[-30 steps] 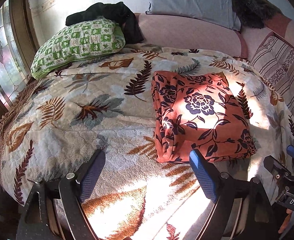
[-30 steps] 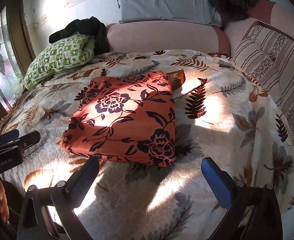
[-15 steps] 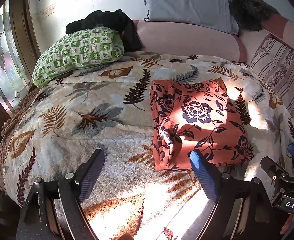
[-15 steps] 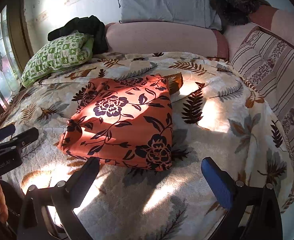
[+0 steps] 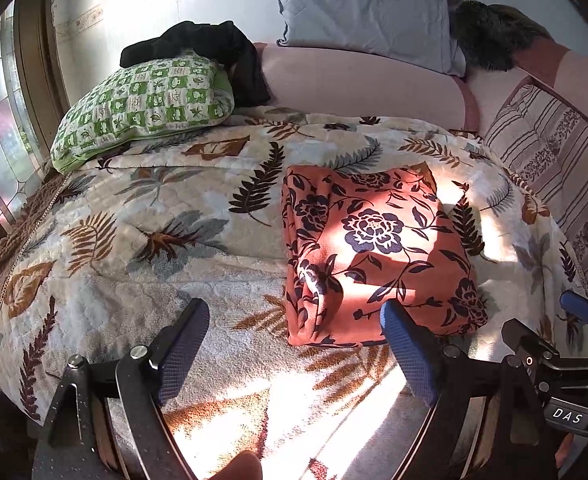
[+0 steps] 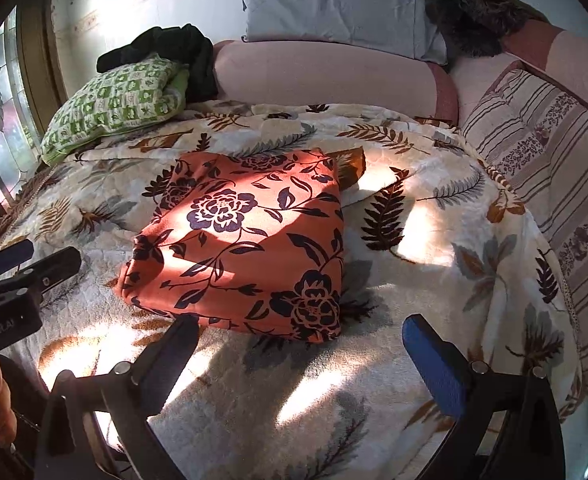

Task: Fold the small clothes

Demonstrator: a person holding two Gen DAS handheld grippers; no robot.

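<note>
Blue-padded fingers of the left gripper (image 5: 294, 328) stand wide apart with nothing between them, hovering over the near edge of the leaf-patterned blanket (image 5: 142, 240). Its right finger (image 5: 408, 350) overlaps the near edge of the orange flowered cloth (image 5: 378, 252) in this view; whether it touches the fabric cannot be told. The right gripper (image 6: 300, 354) is likewise spread wide and holds nothing, its fingers just short of the cloth's (image 6: 246, 248) near edge.

That cloth lies folded into a rough square in the middle of the bed, partly in sunlight. A green checked pillow (image 5: 146, 108) with a black garment (image 5: 210, 54) on it sits far back at the left, and a grey pillow (image 5: 366, 12) leans on the wall.

Against the frame a second ago, both cameras have pulled back slightly and tilted, so the cloth sits a little farther up in view; the cloth itself has not moved, and both pairs of fingers are as wide as before.

Readable writing: "DAS" on the right gripper's body seen from the left camera, and partial lettering "Robot.AI" on the left gripper's body seen from the right camera.
</note>
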